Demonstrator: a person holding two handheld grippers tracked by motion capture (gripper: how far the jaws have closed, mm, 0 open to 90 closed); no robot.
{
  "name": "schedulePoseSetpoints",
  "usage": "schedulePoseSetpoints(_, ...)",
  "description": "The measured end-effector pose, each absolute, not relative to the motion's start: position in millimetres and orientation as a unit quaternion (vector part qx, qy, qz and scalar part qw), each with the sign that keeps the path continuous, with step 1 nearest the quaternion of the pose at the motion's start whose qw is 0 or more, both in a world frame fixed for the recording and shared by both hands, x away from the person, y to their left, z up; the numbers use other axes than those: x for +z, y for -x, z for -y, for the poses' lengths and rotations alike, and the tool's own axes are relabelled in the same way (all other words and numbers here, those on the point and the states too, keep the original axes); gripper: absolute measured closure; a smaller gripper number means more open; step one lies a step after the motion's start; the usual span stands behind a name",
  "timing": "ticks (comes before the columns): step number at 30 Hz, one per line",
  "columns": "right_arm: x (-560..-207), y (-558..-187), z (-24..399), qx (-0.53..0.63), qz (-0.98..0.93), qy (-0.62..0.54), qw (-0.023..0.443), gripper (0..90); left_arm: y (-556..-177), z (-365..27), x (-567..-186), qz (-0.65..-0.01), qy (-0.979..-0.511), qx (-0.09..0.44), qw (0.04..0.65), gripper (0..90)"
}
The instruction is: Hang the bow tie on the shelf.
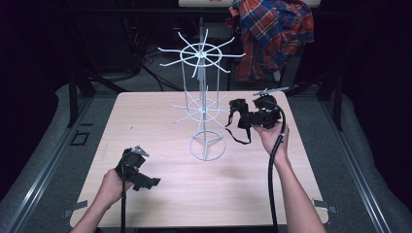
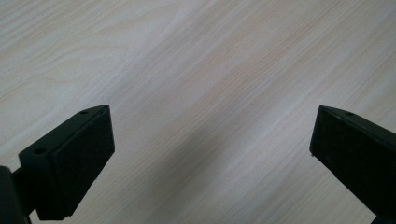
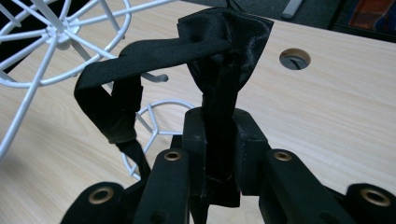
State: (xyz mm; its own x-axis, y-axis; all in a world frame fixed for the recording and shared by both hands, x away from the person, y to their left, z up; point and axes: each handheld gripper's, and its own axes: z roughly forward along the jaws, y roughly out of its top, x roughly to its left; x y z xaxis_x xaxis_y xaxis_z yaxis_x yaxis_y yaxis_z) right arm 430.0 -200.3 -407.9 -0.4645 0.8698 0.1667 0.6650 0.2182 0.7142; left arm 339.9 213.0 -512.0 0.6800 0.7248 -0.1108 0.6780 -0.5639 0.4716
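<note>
High view: wooden table (image 1: 160, 194), light grain, carrying a white wire rack (image 1: 203, 97) with spoked tiers and a ring base, standing between the two tongs toward the far side. Left gripper (image 1: 151, 183), held in the left hand (image 1: 112, 187) near the table's front edge, jaws spread wide with nothing between them; left gripper view shows bare tabletop (image 2: 210, 70) beyond the parted jaws. Right gripper (image 1: 245, 120), held in the right hand (image 1: 273, 136), jaws clamped on a black satin bow tie (image 1: 238, 110); right gripper view shows the bow tie (image 3: 219, 70) pinched upright, its strap (image 3: 121, 88) looping toward the rack (image 3: 56, 42) just ahead. Plaid shirt (image 1: 274, 34), hanging well beyond the table.
</note>
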Motion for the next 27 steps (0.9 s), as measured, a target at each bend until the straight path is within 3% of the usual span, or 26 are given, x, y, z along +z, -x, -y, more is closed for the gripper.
schedulePoseSetpoints(27,-444.3,-441.5,178.5,0.371,-0.782,-0.495,0.079,77.4,-339.9,-213.9,-511.7,-0.398,-0.883,0.049,0.246,0.1)
